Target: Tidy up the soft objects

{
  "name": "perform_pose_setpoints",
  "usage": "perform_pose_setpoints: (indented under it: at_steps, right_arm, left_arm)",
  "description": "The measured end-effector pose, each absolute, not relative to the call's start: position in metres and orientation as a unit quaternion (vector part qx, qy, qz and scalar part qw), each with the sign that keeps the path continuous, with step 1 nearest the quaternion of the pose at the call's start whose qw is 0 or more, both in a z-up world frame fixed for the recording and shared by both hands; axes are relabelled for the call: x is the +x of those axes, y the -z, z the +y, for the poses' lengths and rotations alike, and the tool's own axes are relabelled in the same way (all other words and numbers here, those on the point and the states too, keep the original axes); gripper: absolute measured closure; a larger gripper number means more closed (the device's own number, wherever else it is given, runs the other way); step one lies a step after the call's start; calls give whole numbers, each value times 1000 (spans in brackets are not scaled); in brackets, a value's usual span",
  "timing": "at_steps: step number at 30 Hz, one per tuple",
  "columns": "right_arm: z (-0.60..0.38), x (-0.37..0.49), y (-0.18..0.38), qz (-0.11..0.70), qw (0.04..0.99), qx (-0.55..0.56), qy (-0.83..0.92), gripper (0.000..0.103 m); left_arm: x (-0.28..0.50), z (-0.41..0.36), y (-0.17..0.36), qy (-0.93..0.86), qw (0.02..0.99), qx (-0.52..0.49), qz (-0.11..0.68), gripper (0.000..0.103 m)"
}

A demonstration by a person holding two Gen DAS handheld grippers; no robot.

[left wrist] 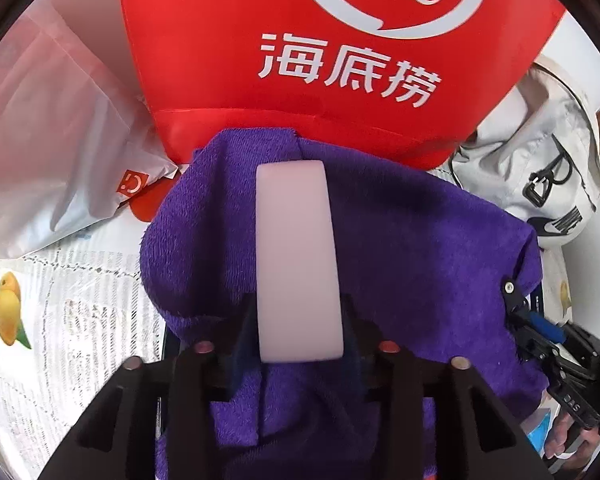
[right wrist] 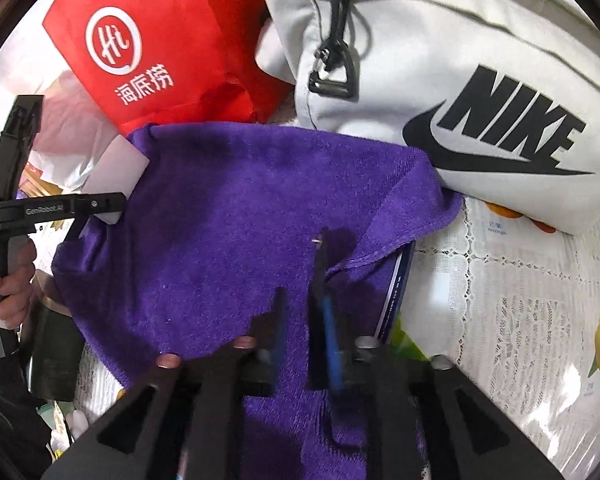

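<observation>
A white lace-patterned tablecloth printed with yellow mangoes (right wrist: 540, 308) covers the surface — one mango print (left wrist: 6, 312) shows at the left edge of the left wrist view. A translucent white plastic bag with a small red smiley label (left wrist: 48, 152) lies crumpled at the upper left there. From the right wrist view, the dark blue rim of a flat round object (right wrist: 398, 292) shows low on the cloth — what it is cannot be told.
</observation>
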State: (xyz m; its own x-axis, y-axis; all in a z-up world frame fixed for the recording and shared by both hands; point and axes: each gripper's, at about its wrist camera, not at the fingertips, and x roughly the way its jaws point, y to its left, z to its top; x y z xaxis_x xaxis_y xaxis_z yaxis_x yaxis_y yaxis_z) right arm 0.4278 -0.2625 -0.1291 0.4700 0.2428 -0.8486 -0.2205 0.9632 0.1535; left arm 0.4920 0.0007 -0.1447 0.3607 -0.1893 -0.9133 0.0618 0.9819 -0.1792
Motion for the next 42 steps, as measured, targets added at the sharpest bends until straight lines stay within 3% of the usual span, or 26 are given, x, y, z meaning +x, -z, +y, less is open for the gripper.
perform_pose_setpoints:
  at_steps: [1,3,16,20,30,33,42]
  right_arm:
    - [-261,424,126,492,860,6,-133,54]
    - [-262,414,117,479,868,-4,-131,52]
    - [-264,332,67,430,896,17,-109,49]
    - [-258,293,59,411,903,20,-125,44]
    - [-228,190,59,398,901,22,-173,43]
    - [-209,160,68,397,896,8,-199,33]
    - [-147,108,99,358,907,-79,-209,21]
  left_arm:
    - [489,1,142,77,825,-56,557,43]
    - [480,3,134,75,831,-53,548,38]
    - [384,4,77,84,874,-12,479,38]
    - [348,11,63,107,871,-38,478,38]
    - [236,40,63,94,875,-42,473,34]
    - [212,54,72,83,876,-52,473,33]
    - [165,82,108,67,873,-76,478,30]
